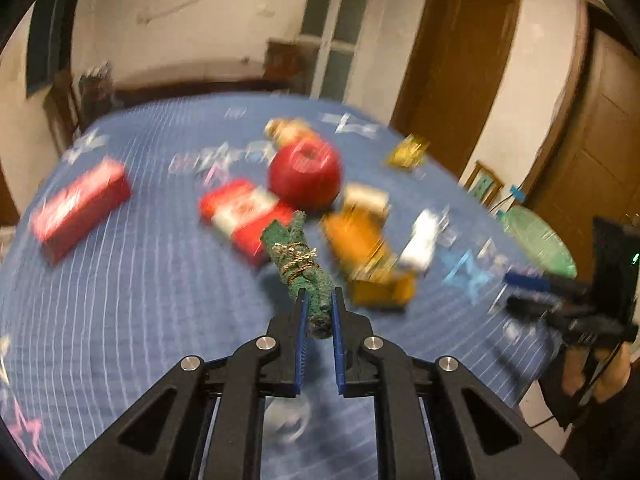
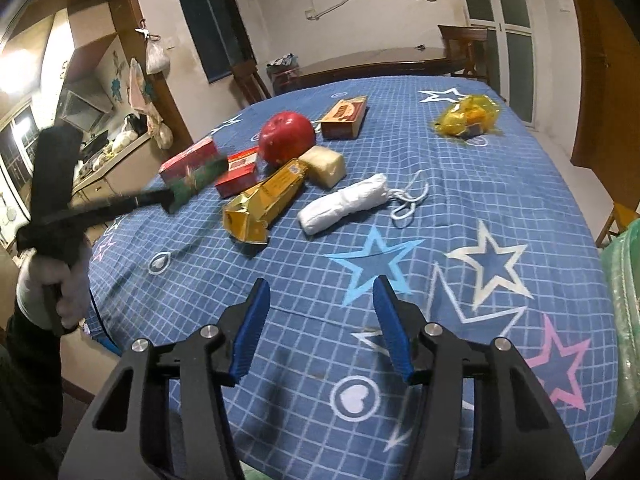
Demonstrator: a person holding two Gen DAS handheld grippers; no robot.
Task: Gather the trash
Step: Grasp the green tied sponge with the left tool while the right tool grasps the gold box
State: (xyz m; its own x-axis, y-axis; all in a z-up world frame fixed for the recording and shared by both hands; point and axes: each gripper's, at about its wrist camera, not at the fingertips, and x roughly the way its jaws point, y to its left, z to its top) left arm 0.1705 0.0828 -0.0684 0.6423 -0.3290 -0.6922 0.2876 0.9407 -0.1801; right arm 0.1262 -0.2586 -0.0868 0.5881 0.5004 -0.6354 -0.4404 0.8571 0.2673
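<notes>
Blue checked cloth with stars (image 2: 472, 184) covers the table. Left gripper (image 1: 320, 312) pinches a green fuzzy roll (image 1: 300, 264) between its blue pads; the roll is dark green, bound with a thin gold chain, and hangs in front of the red apple (image 1: 306, 174). Beside the apple lie red boxes, a gold carton (image 2: 266, 200) and a white cloth roll (image 2: 344, 204). Right gripper (image 2: 320, 308) stands with fingers spread, nothing between them, nearer than the carton.

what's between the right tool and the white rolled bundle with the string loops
Nothing visible. The right tool hangs open over bare blue checked star-print tablecloth, and only cloth lies between it and the white rolled bundle. The crushed gold carton lies to the bundle's left, off that line.
</notes>
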